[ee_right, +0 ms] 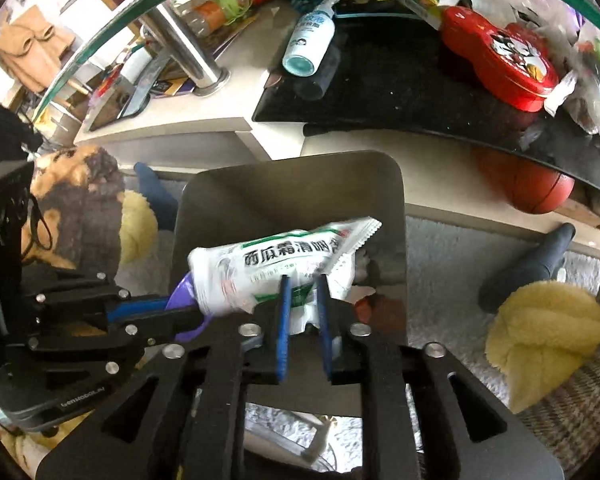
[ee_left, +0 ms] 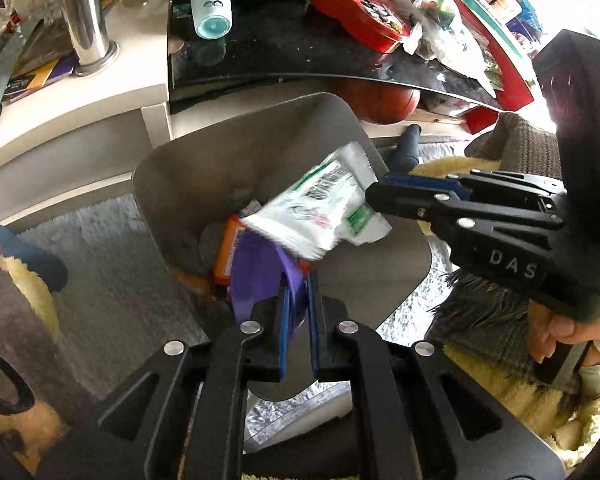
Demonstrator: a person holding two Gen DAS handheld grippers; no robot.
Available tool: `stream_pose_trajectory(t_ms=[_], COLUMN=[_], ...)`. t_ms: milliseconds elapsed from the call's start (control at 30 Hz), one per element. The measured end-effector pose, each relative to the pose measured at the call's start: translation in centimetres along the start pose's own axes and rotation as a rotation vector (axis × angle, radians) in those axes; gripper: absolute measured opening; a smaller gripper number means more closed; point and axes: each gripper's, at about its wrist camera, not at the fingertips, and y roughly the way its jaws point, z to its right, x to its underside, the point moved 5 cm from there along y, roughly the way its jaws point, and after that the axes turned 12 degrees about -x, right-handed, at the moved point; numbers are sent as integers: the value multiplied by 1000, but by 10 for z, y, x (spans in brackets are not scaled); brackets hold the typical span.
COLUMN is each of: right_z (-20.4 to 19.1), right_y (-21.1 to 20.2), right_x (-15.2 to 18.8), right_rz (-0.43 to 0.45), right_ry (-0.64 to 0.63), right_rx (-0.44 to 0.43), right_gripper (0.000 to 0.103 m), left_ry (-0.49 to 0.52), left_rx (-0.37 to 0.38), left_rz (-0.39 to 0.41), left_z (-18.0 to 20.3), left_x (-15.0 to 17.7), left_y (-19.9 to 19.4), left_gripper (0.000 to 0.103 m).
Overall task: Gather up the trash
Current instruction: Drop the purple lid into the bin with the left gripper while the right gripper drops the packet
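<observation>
**Daylight, glare and a warped lens**

Strong daylight pours in from the upper right of my left camera, where the corner burns out to pure white. The black glass tabletop [ee_left: 260, 52] mirrors the clutter on it, and the steel table leg [ee_left: 82, 12] carries bright streaks. My right camera shows the same glare along the curved glass edge [ee_right: 112, 12] at the top. Both views bulge like a fishbowl; straight edges bend and the corners fall to black. The white packet [ee_left: 320, 208] is smeared with motion blur in the left view, its print sharper in the right. The bin [ee_right: 292, 200] interior sits in soft shadow.
</observation>
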Motion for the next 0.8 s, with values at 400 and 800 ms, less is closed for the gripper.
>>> stream_pose_trajectory(t_ms=[400, 800], right_z=[15, 24], right_y=[-25, -89], right_x=[-15, -46], right_rz=[87, 210], right_ry=[46, 43], right_rx=[31, 67], right_gripper=[81, 91], left_ry=[-20, -17], left_rx=[-12, -102], left_rz=[39, 176], left_z=[-5, -22], left_x=[-5, -35], left_y=[-12, -74], left_gripper=[62, 92])
